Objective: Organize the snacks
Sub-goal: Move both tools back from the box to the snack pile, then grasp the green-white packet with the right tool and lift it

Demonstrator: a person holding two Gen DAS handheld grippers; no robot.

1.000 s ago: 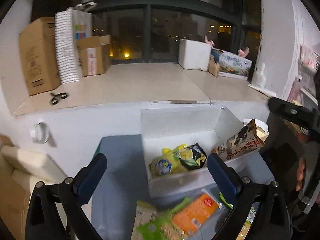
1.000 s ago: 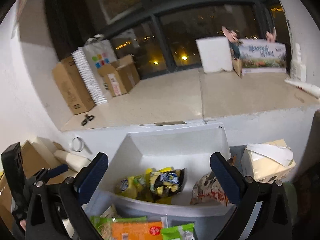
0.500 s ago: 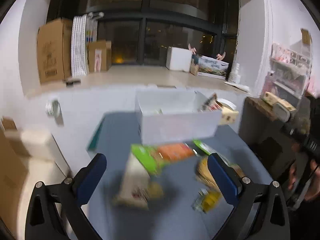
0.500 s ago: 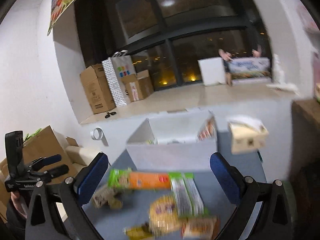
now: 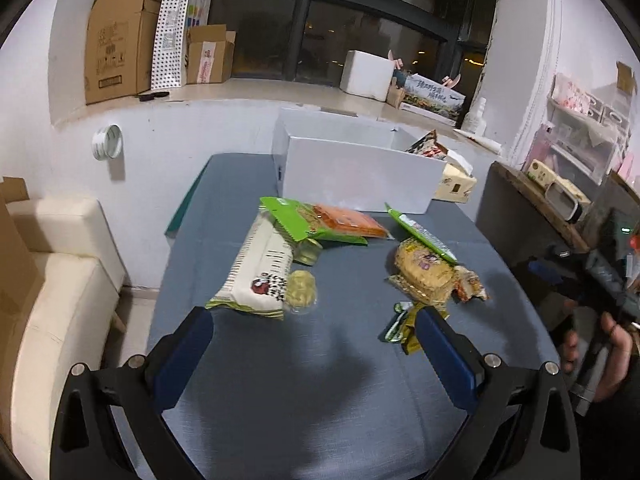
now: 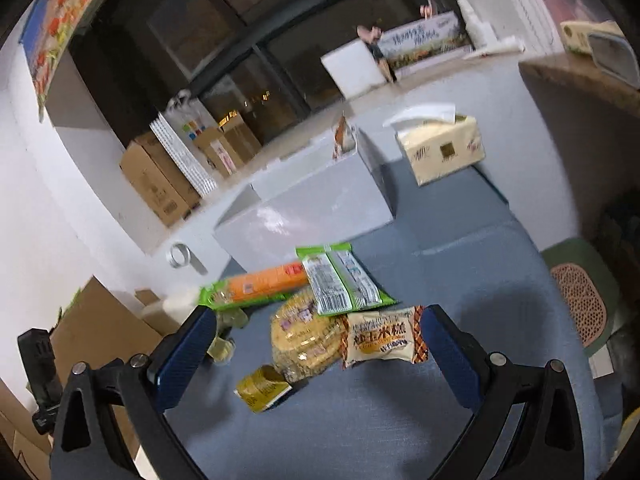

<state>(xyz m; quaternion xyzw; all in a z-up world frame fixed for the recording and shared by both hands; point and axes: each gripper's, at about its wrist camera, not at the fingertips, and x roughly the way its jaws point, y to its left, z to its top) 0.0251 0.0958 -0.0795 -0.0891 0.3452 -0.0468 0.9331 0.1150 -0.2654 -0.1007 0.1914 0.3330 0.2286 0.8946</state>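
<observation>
Both the left gripper and right gripper hang spread and empty over snack packets scattered on the blue table near a white box; only the right view shows the yellow sachet.

**A lived-in room used as a workspace**

A cream sofa sits beside a blue-covered table under a deep window ledge. Cardboard boxes, a dotted gift bag and a tissue box suggest a home or informal office.
</observation>
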